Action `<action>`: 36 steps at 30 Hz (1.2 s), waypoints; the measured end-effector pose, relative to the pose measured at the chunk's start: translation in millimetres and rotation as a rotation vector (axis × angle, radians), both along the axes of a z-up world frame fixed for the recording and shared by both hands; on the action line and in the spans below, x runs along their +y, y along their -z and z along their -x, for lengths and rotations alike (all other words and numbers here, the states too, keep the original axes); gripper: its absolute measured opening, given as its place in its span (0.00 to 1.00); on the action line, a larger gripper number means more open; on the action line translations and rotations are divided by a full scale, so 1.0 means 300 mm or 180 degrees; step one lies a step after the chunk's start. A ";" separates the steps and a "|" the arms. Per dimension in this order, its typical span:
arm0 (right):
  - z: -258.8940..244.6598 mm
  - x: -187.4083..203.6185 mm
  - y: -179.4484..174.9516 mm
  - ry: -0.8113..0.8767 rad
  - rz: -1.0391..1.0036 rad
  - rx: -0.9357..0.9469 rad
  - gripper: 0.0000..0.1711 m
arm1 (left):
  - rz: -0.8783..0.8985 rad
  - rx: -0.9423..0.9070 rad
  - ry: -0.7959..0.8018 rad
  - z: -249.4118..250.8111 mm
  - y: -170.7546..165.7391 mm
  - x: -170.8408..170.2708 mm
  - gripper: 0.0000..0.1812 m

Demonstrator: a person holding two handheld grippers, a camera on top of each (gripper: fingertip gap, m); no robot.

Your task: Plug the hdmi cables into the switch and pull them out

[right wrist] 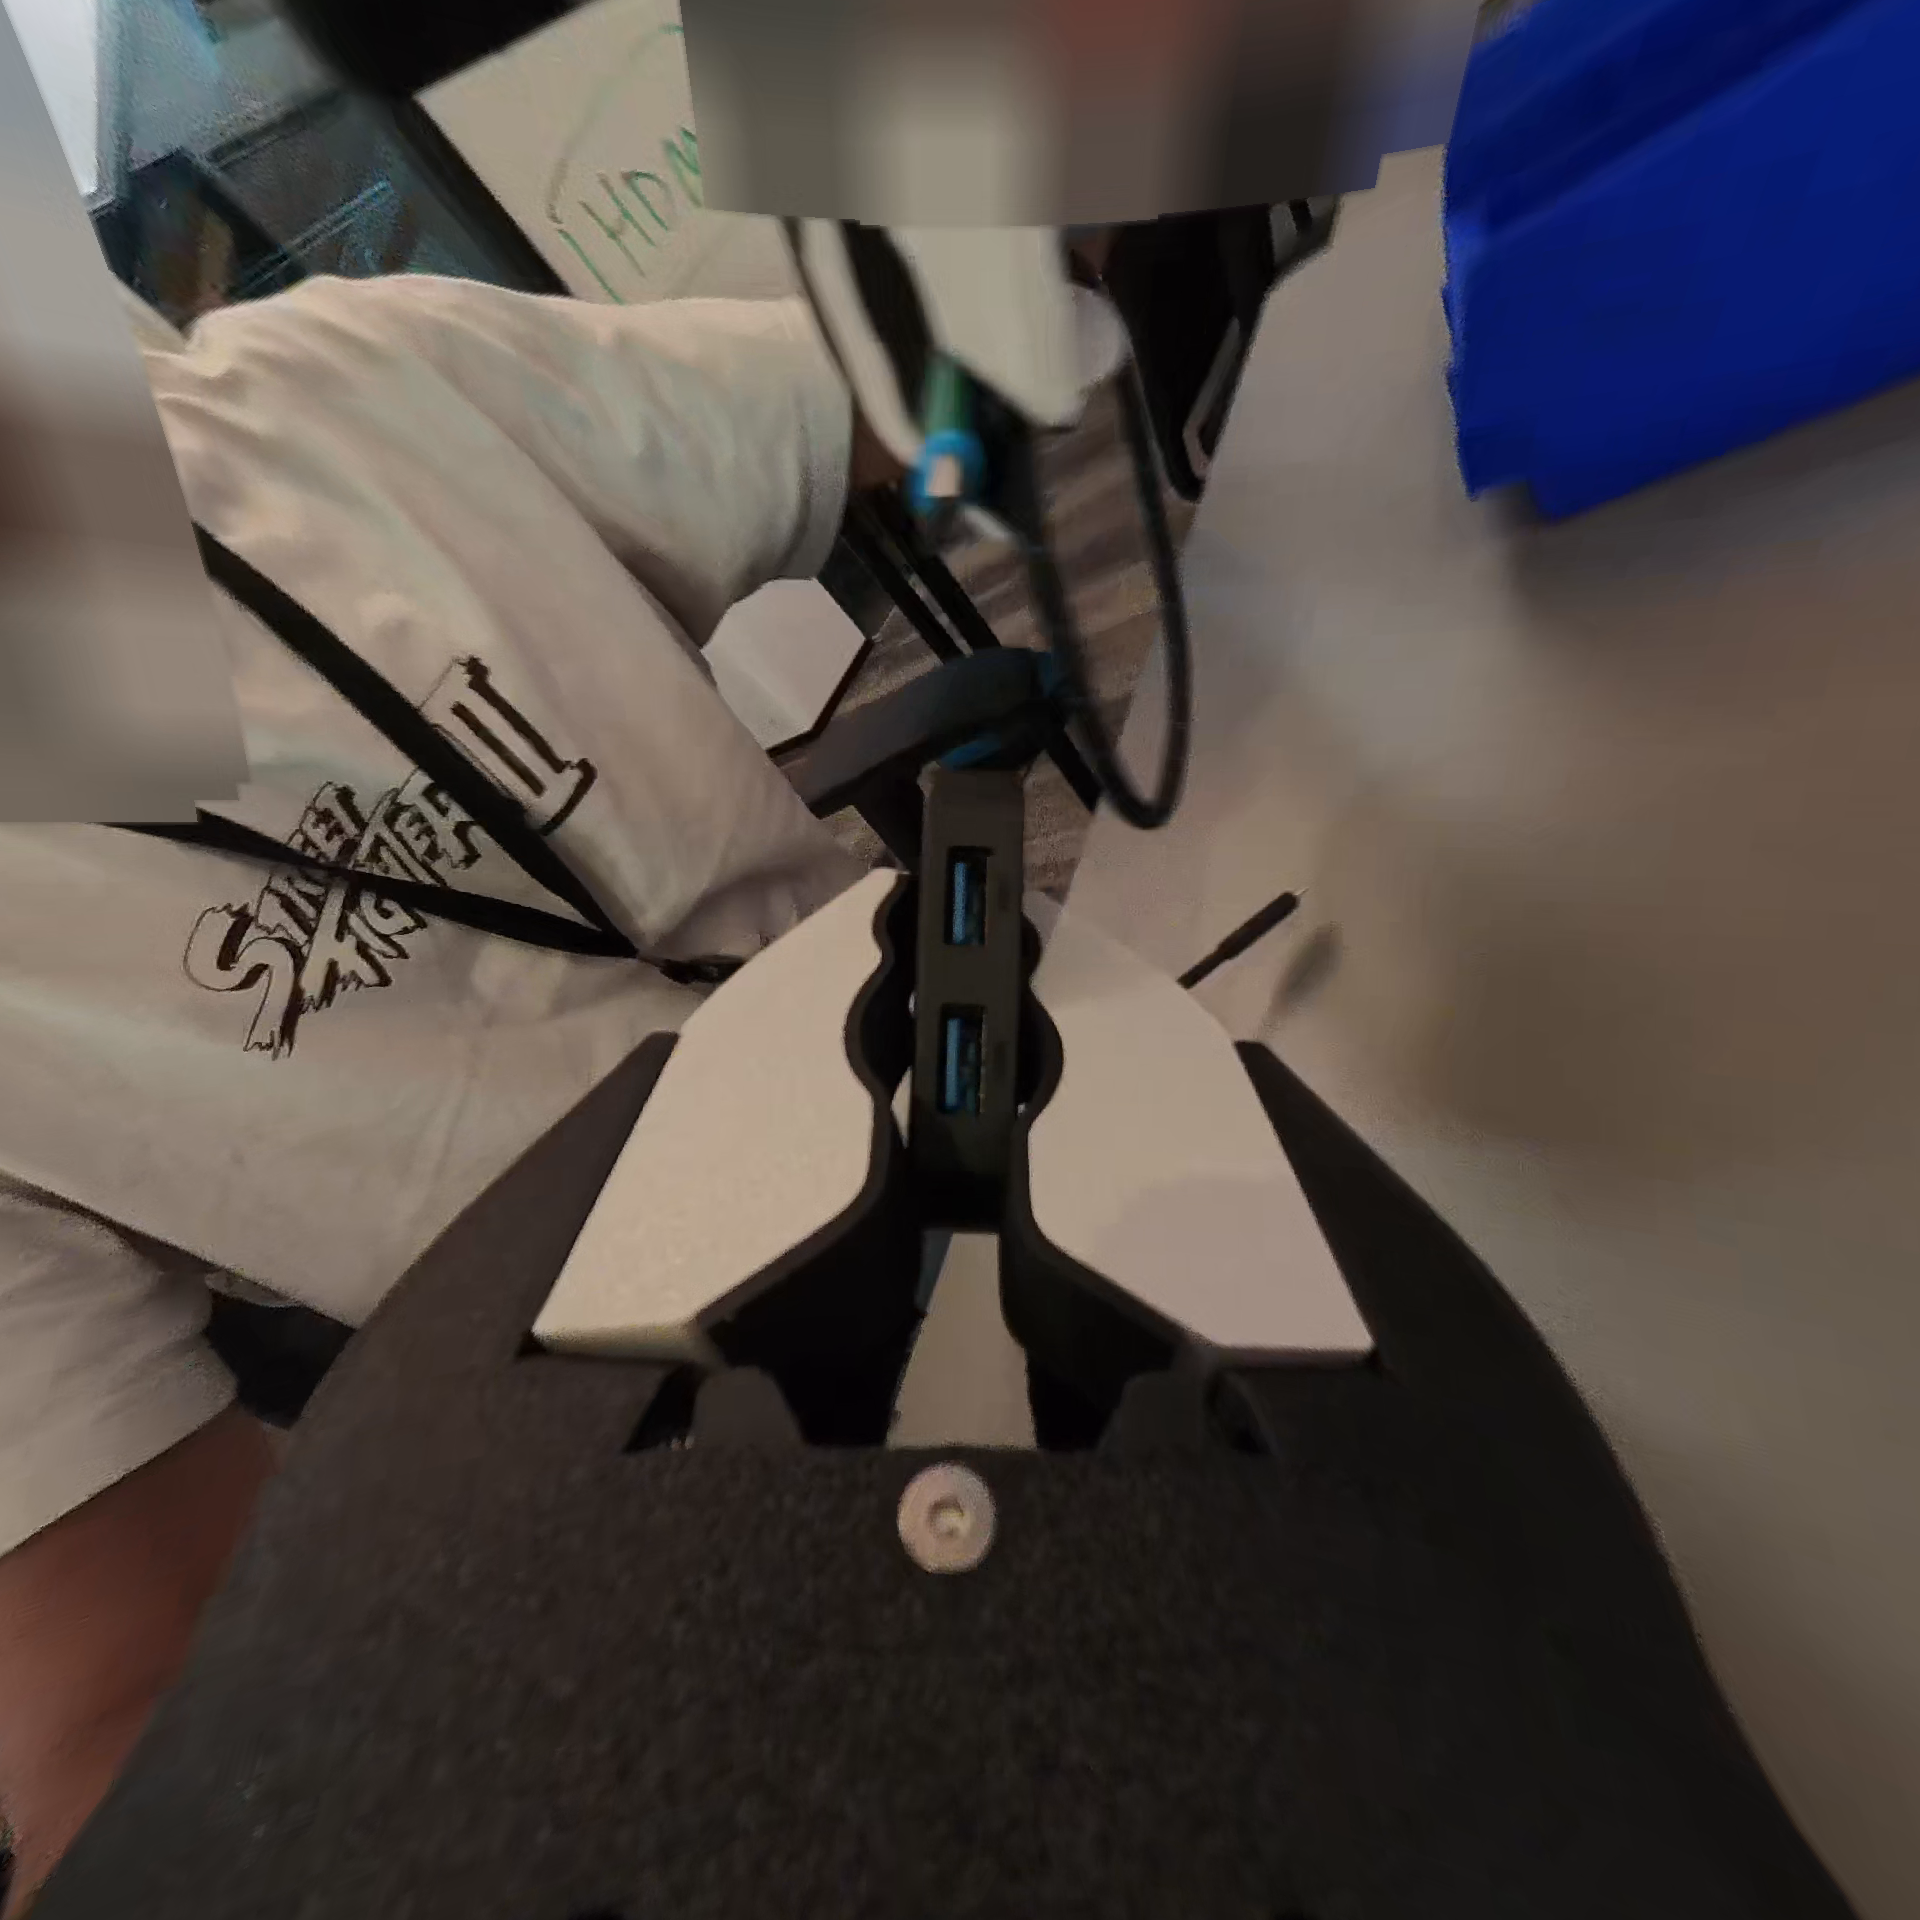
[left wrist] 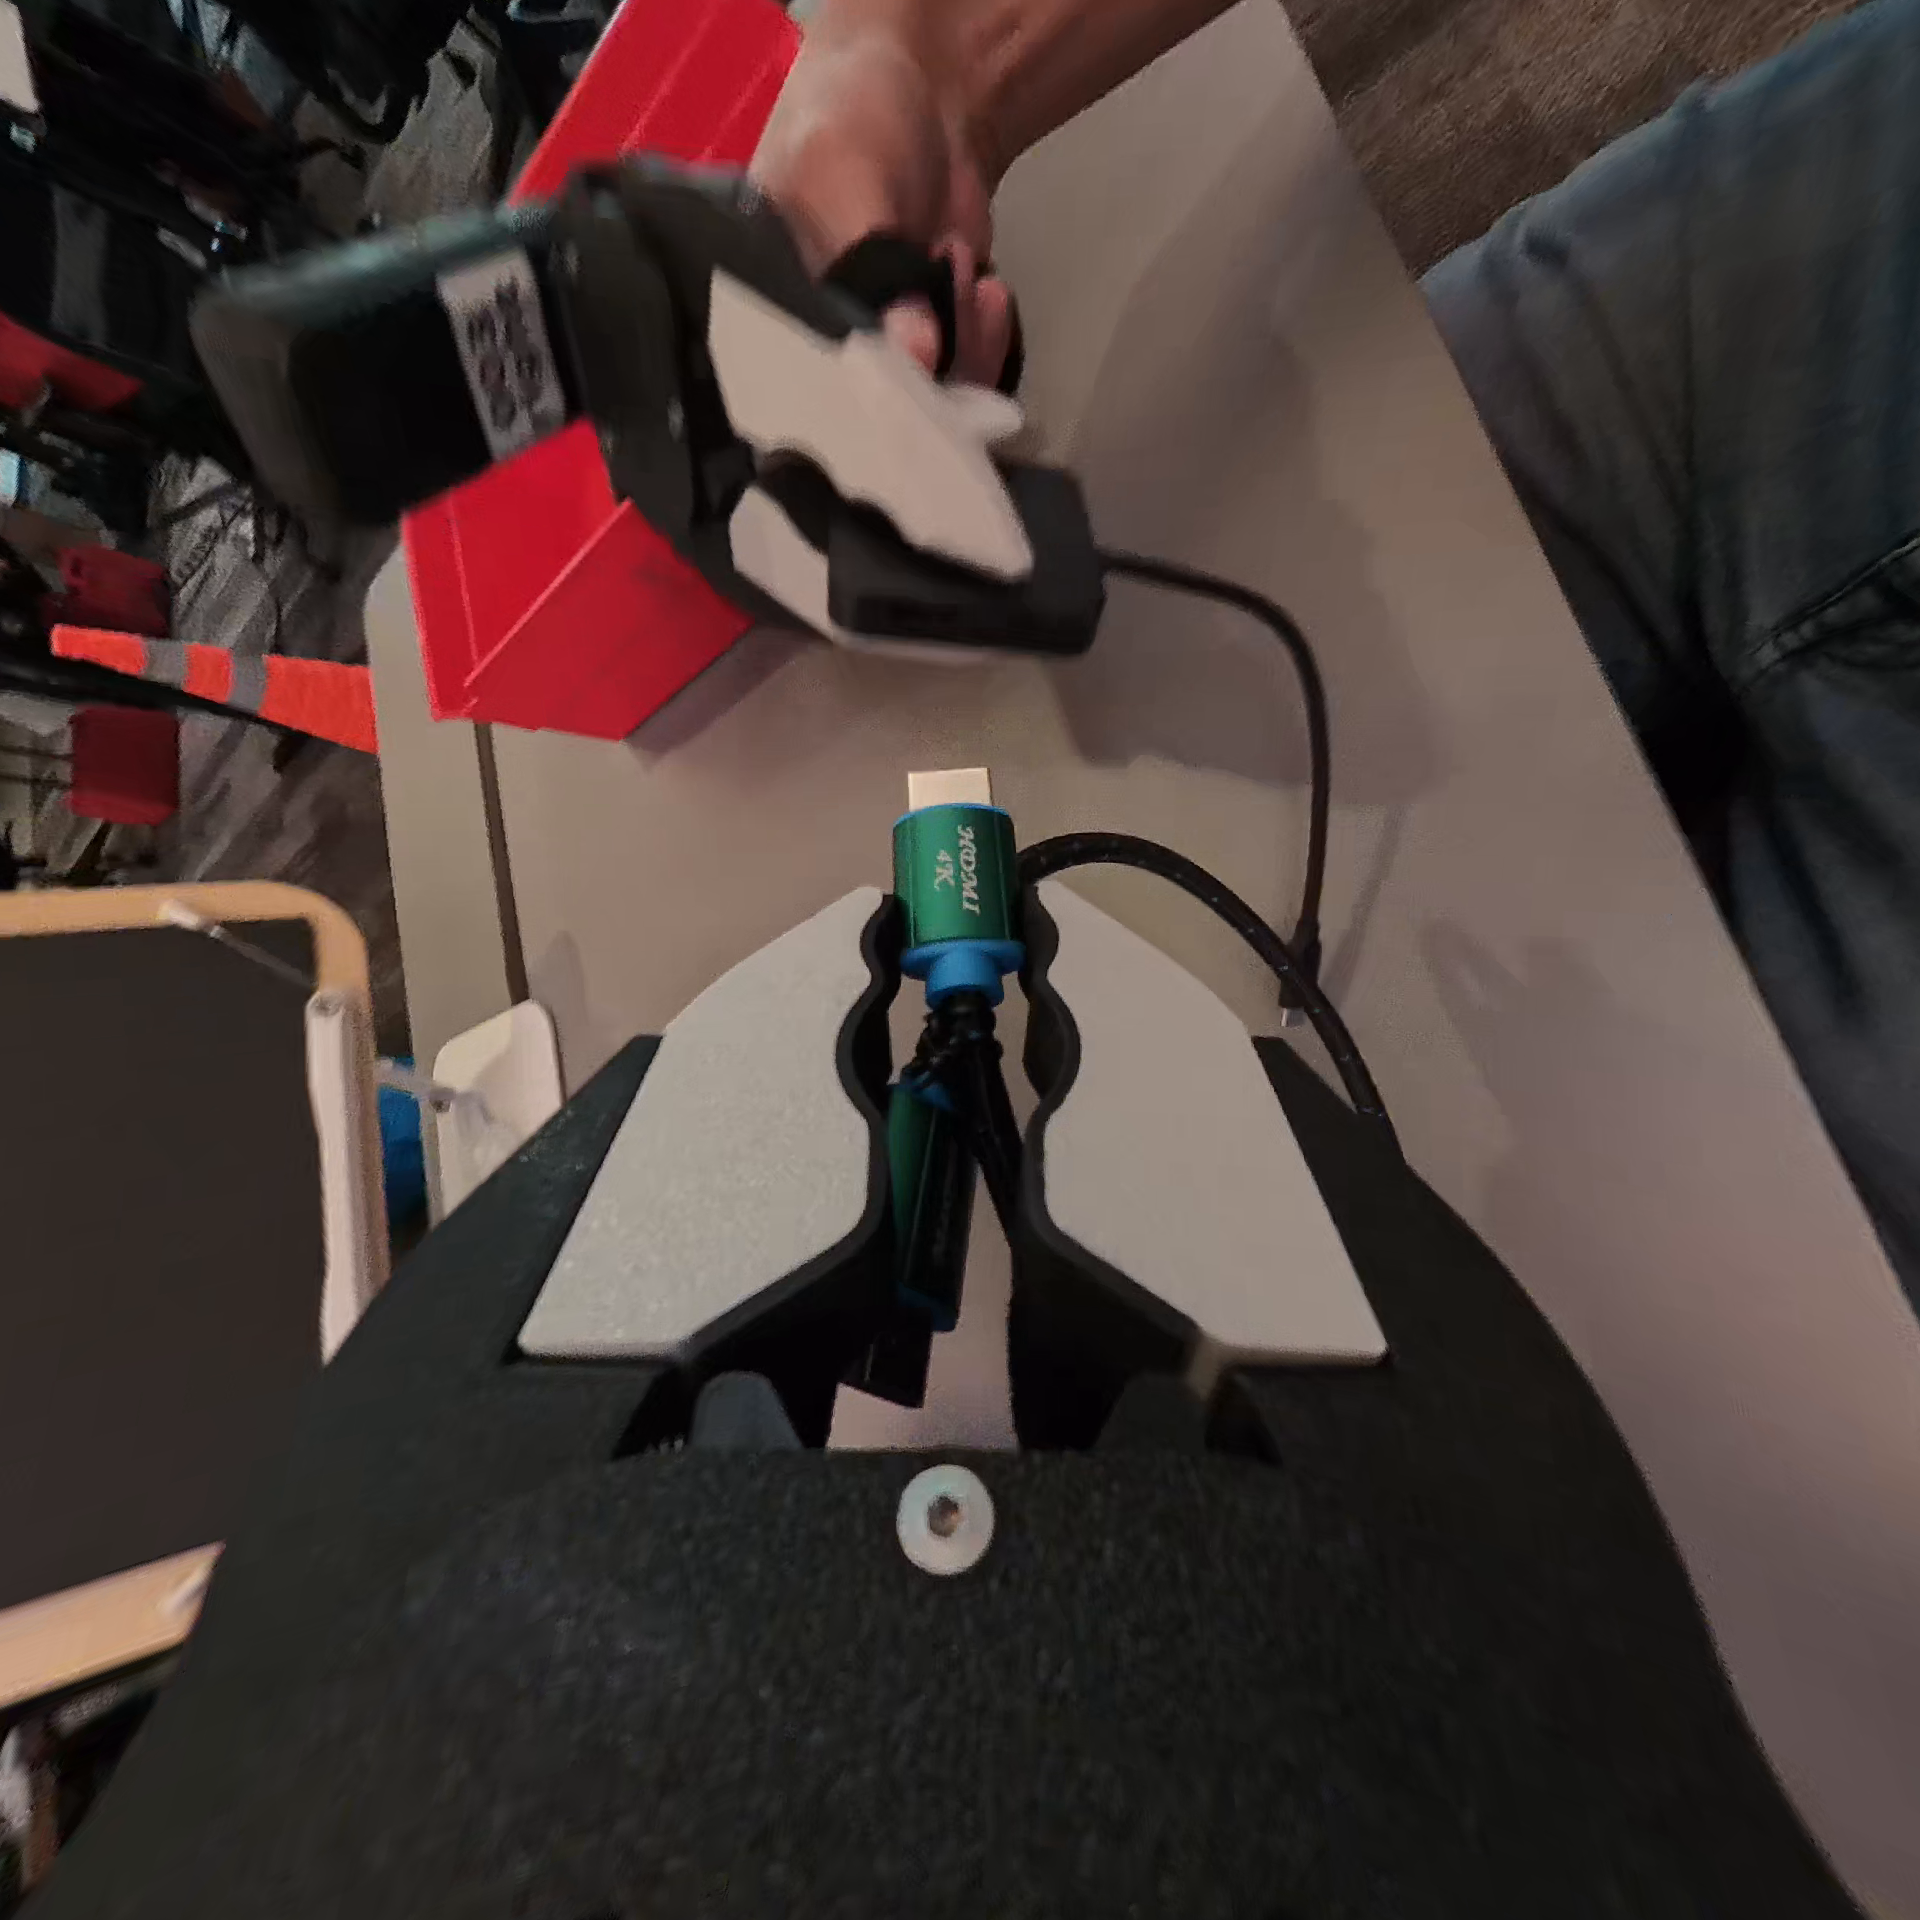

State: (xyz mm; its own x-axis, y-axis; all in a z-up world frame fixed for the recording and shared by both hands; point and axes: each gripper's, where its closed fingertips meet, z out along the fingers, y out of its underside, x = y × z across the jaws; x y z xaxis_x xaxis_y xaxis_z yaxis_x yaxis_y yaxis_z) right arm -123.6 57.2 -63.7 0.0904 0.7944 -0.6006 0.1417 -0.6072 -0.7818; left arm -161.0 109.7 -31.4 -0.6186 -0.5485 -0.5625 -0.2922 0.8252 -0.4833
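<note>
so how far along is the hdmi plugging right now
Done: both parts are picked up. The left gripper is shut on the green HDMI plug, metal tip pointing forward; the right gripper is shut on the black switch.
In hand: bringing them together; a clear gap still separates plug and switch in the left wrist view.
Left: inserting the plug, then pulling it out.

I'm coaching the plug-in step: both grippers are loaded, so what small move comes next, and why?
Probably bring the left gripper forward and line its green HDMI plug up with the black switch. The plug's metal tip is bare and still apart from the switch, which the right gripper clamps above the table.
</note>
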 end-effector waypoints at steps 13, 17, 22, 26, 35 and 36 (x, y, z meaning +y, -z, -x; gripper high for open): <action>-0.056 0.033 -0.004 0.0526 -0.0423 -0.1015 0.08 | 0.0133 -0.1202 -0.2502 0.081 0.088 0.204 0.12; -0.164 0.062 -0.055 0.0942 -0.0753 -0.1602 0.08 | -0.0017 -0.1480 -0.2880 0.199 0.123 0.206 0.12; -0.418 0.163 -0.347 0.1952 -0.1504 -0.1923 0.08 | 0.0859 -0.1369 -0.2859 0.194 0.221 0.165 0.12; -0.737 0.228 -0.466 0.2698 -0.1278 -0.1979 0.09 | 0.1449 -0.1208 -0.2835 0.189 0.267 0.146 0.12; -1.131 0.370 0.142 0.2295 0.0948 -0.3249 0.08 | 0.1422 -0.1165 -0.2776 0.182 0.265 0.135 0.12; -1.142 0.353 0.213 0.2084 0.1236 -0.3452 0.09 | 0.1424 -0.1156 -0.2771 0.181 0.267 0.135 0.12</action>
State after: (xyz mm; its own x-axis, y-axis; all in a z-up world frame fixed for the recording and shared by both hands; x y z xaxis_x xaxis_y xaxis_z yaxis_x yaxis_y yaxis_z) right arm 219.0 163.2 -127.5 0.9639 0.2144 -0.1581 0.1774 -0.9593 -0.2197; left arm -215.1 150.1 -111.4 0.2563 -0.9278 -0.2711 -0.4760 0.1230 -0.8708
